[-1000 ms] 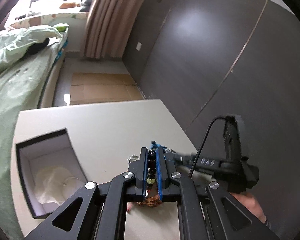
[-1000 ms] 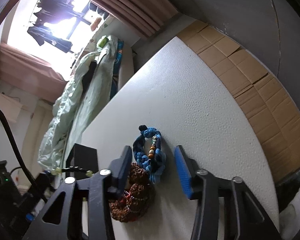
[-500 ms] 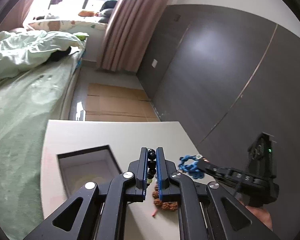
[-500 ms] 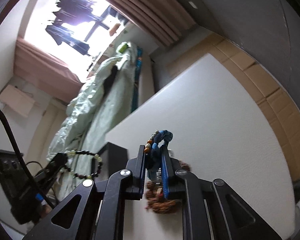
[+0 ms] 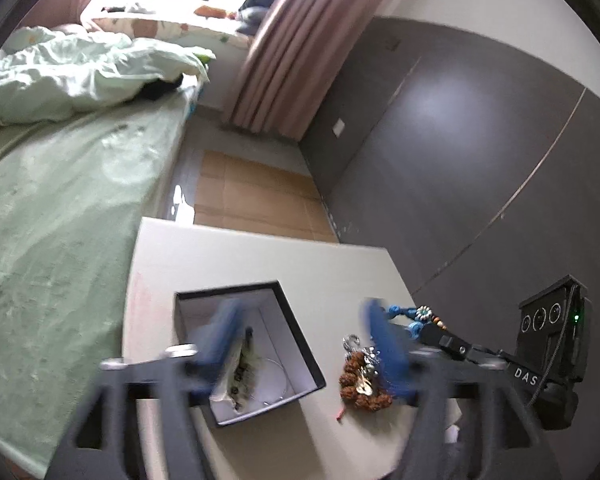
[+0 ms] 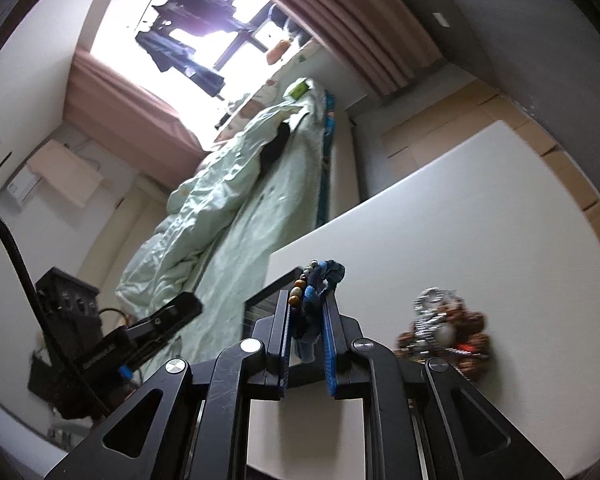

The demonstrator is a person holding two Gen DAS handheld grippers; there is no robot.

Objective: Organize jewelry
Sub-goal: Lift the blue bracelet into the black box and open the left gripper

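In the left wrist view my left gripper [image 5: 300, 332] is open, its fingers blurred, above the black box [image 5: 300, 344] with a white lining. The dark and pale green bead bracelet [image 5: 242, 372] lies inside the box. Brown seed beads [image 5: 360, 384] with a silver piece lie on the white table [image 5: 240, 256] right of the box. My right gripper [image 6: 306, 316] is shut on the blue braided bracelet [image 6: 316, 284] and holds it above the table; it shows at the right in the left wrist view [image 5: 412, 316]. The brown beads [image 6: 448, 332] lie to its right.
A bed with green bedding [image 5: 60, 184] runs along the table's left side. Dark wall panels [image 5: 460, 160] stand to the right. Cardboard [image 5: 252, 196] covers the floor beyond the table's far edge.
My left gripper moved over the box, opened and let the bead bracelet fall into it. My right gripper shut on the blue bracelet and lifted it off the table.
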